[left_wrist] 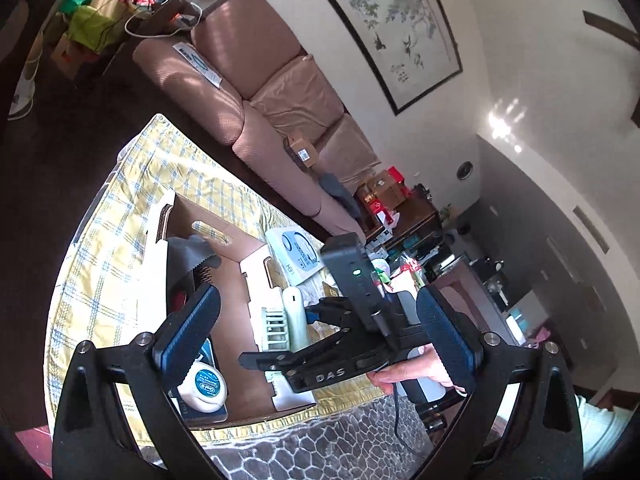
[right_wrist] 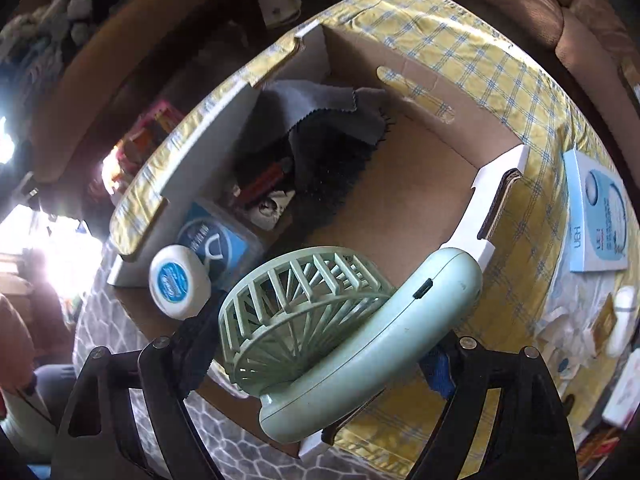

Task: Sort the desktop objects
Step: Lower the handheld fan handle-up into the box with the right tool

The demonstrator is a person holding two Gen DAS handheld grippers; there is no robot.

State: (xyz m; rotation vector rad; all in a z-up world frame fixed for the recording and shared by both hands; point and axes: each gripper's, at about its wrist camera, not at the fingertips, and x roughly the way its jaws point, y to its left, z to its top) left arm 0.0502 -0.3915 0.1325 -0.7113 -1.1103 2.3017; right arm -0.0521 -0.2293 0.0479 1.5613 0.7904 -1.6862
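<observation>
While the left gripper (left_wrist: 316,320) hangs with its blue pads spread wide and nothing between them, its camera shows the right gripper (left_wrist: 320,312) carrying a green handheld fan (left_wrist: 286,322) at the cardboard box (left_wrist: 236,276). From the right wrist, the right gripper (right_wrist: 320,354) clamps the fan (right_wrist: 344,328) over the box's (right_wrist: 420,184) near wall, beside a white floss container (right_wrist: 180,282).

The left claw (left_wrist: 316,328) hangs with its blue-padded fingers (left_wrist: 192,328) spread wide and nothing between them, while the right claw (right_wrist: 320,354), gripped from behind by a bare hand (left_wrist: 416,368), is clamped tight with fingers drawn inward.
</observation>
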